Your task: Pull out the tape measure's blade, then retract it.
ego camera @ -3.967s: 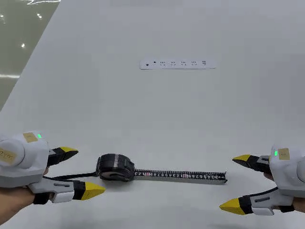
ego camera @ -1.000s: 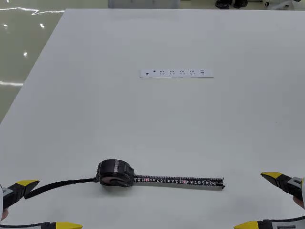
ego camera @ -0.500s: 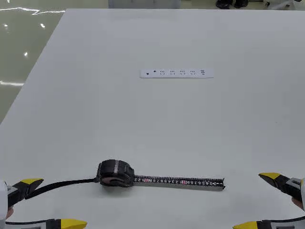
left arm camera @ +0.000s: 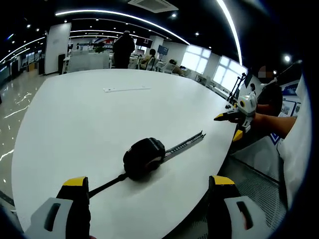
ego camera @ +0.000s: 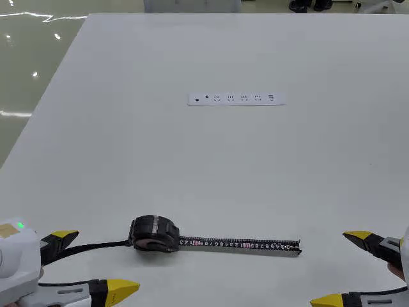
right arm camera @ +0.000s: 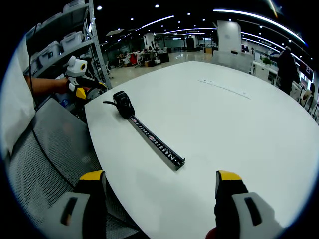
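Observation:
A black tape measure (ego camera: 153, 233) lies on the white table, its blade (ego camera: 239, 244) pulled out to the right and lying flat, a black strap trailing left. My left gripper (ego camera: 96, 265) stands open just left of the case, over the strap's end. In the left gripper view the tape measure (left arm camera: 144, 157) sits ahead between my yellow-tipped fingers (left arm camera: 75, 183). My right gripper (ego camera: 345, 268) is open, to the right of the blade's hook end and apart from it. The right gripper view has the blade (right arm camera: 155, 142) running toward the case (right arm camera: 122, 102).
A white power strip (ego camera: 235, 98) lies flat farther back on the table (ego camera: 211, 160). The table's near edge runs just under both grippers. Glossy floor lies past the left edge. People stand far off in the left gripper view.
My left gripper has come up and right toward the strap end, showing more of its body. The right gripper and the tape measure stay about where they were.

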